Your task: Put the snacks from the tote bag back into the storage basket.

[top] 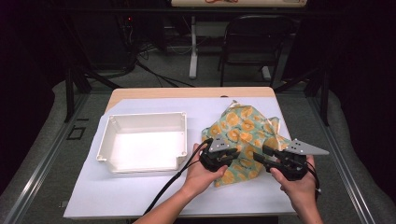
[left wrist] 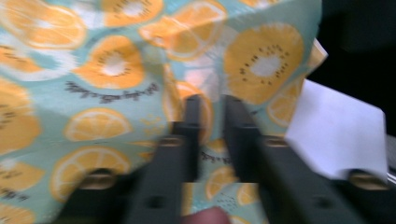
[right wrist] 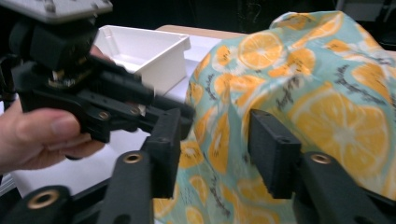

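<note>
The left gripper [top: 229,154] has its jaws drawn narrow on a raised fold of the cloth [top: 245,133]; in the left gripper view the two black jaws stand close together with a thin ridge of fabric pinched between them, so it looks to be holding the cloth there. The right gripper [top: 261,153] has its jaws parted to a middling width, and in the right gripper view [right wrist: 217,140] a hump of the cloth stands in the gap without either pad pressing on it. That likely means the left side anchors the cloth while the right lines up for its own hold, so the two can spread or fold it between them.

The cloth lies rumpled on the right half of the worktop [top: 140,196], bunched up near both grippers and flatter toward the far edge. It is pale teal, printed with orange citrus slices, kiwi-like rounds and small dark lettering. Beside it to the left, apart from the cloth, sits a shallow white tray [top: 105,140].
</note>
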`<move>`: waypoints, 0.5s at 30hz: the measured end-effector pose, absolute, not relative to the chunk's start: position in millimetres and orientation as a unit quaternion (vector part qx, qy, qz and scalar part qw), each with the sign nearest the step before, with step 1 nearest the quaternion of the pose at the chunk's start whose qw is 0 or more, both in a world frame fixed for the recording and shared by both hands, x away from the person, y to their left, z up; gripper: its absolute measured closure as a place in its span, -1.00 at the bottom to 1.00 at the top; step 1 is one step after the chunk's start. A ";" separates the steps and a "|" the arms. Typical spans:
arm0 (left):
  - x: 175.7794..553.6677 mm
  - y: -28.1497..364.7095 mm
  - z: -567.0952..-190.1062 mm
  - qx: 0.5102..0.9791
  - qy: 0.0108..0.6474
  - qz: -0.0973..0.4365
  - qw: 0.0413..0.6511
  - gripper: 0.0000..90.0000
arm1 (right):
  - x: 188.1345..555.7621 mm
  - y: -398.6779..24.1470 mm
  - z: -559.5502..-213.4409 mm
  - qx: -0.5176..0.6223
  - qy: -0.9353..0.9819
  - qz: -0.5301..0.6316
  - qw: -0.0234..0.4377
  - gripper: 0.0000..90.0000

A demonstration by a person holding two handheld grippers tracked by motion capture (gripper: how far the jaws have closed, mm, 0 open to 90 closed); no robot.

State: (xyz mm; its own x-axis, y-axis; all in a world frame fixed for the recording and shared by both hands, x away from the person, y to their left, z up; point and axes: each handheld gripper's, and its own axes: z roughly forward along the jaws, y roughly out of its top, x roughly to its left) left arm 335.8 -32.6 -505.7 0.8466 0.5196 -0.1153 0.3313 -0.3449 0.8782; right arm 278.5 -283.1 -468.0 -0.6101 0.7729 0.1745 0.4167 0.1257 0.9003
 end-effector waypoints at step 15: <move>349.2 -62.3 -517.9 0.831 0.266 0.140 0.467 0.08 | 273.2 -325.1 -455.5 0.458 0.678 0.532 0.217 -0.04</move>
State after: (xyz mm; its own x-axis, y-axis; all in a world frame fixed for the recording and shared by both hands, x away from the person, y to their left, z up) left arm 349.2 -62.3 -517.9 0.8192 0.5734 -0.0159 0.3118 -0.4218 0.8514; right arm 273.2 -325.1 -455.5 -0.4862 0.8521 0.1935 0.3906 0.0139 0.9205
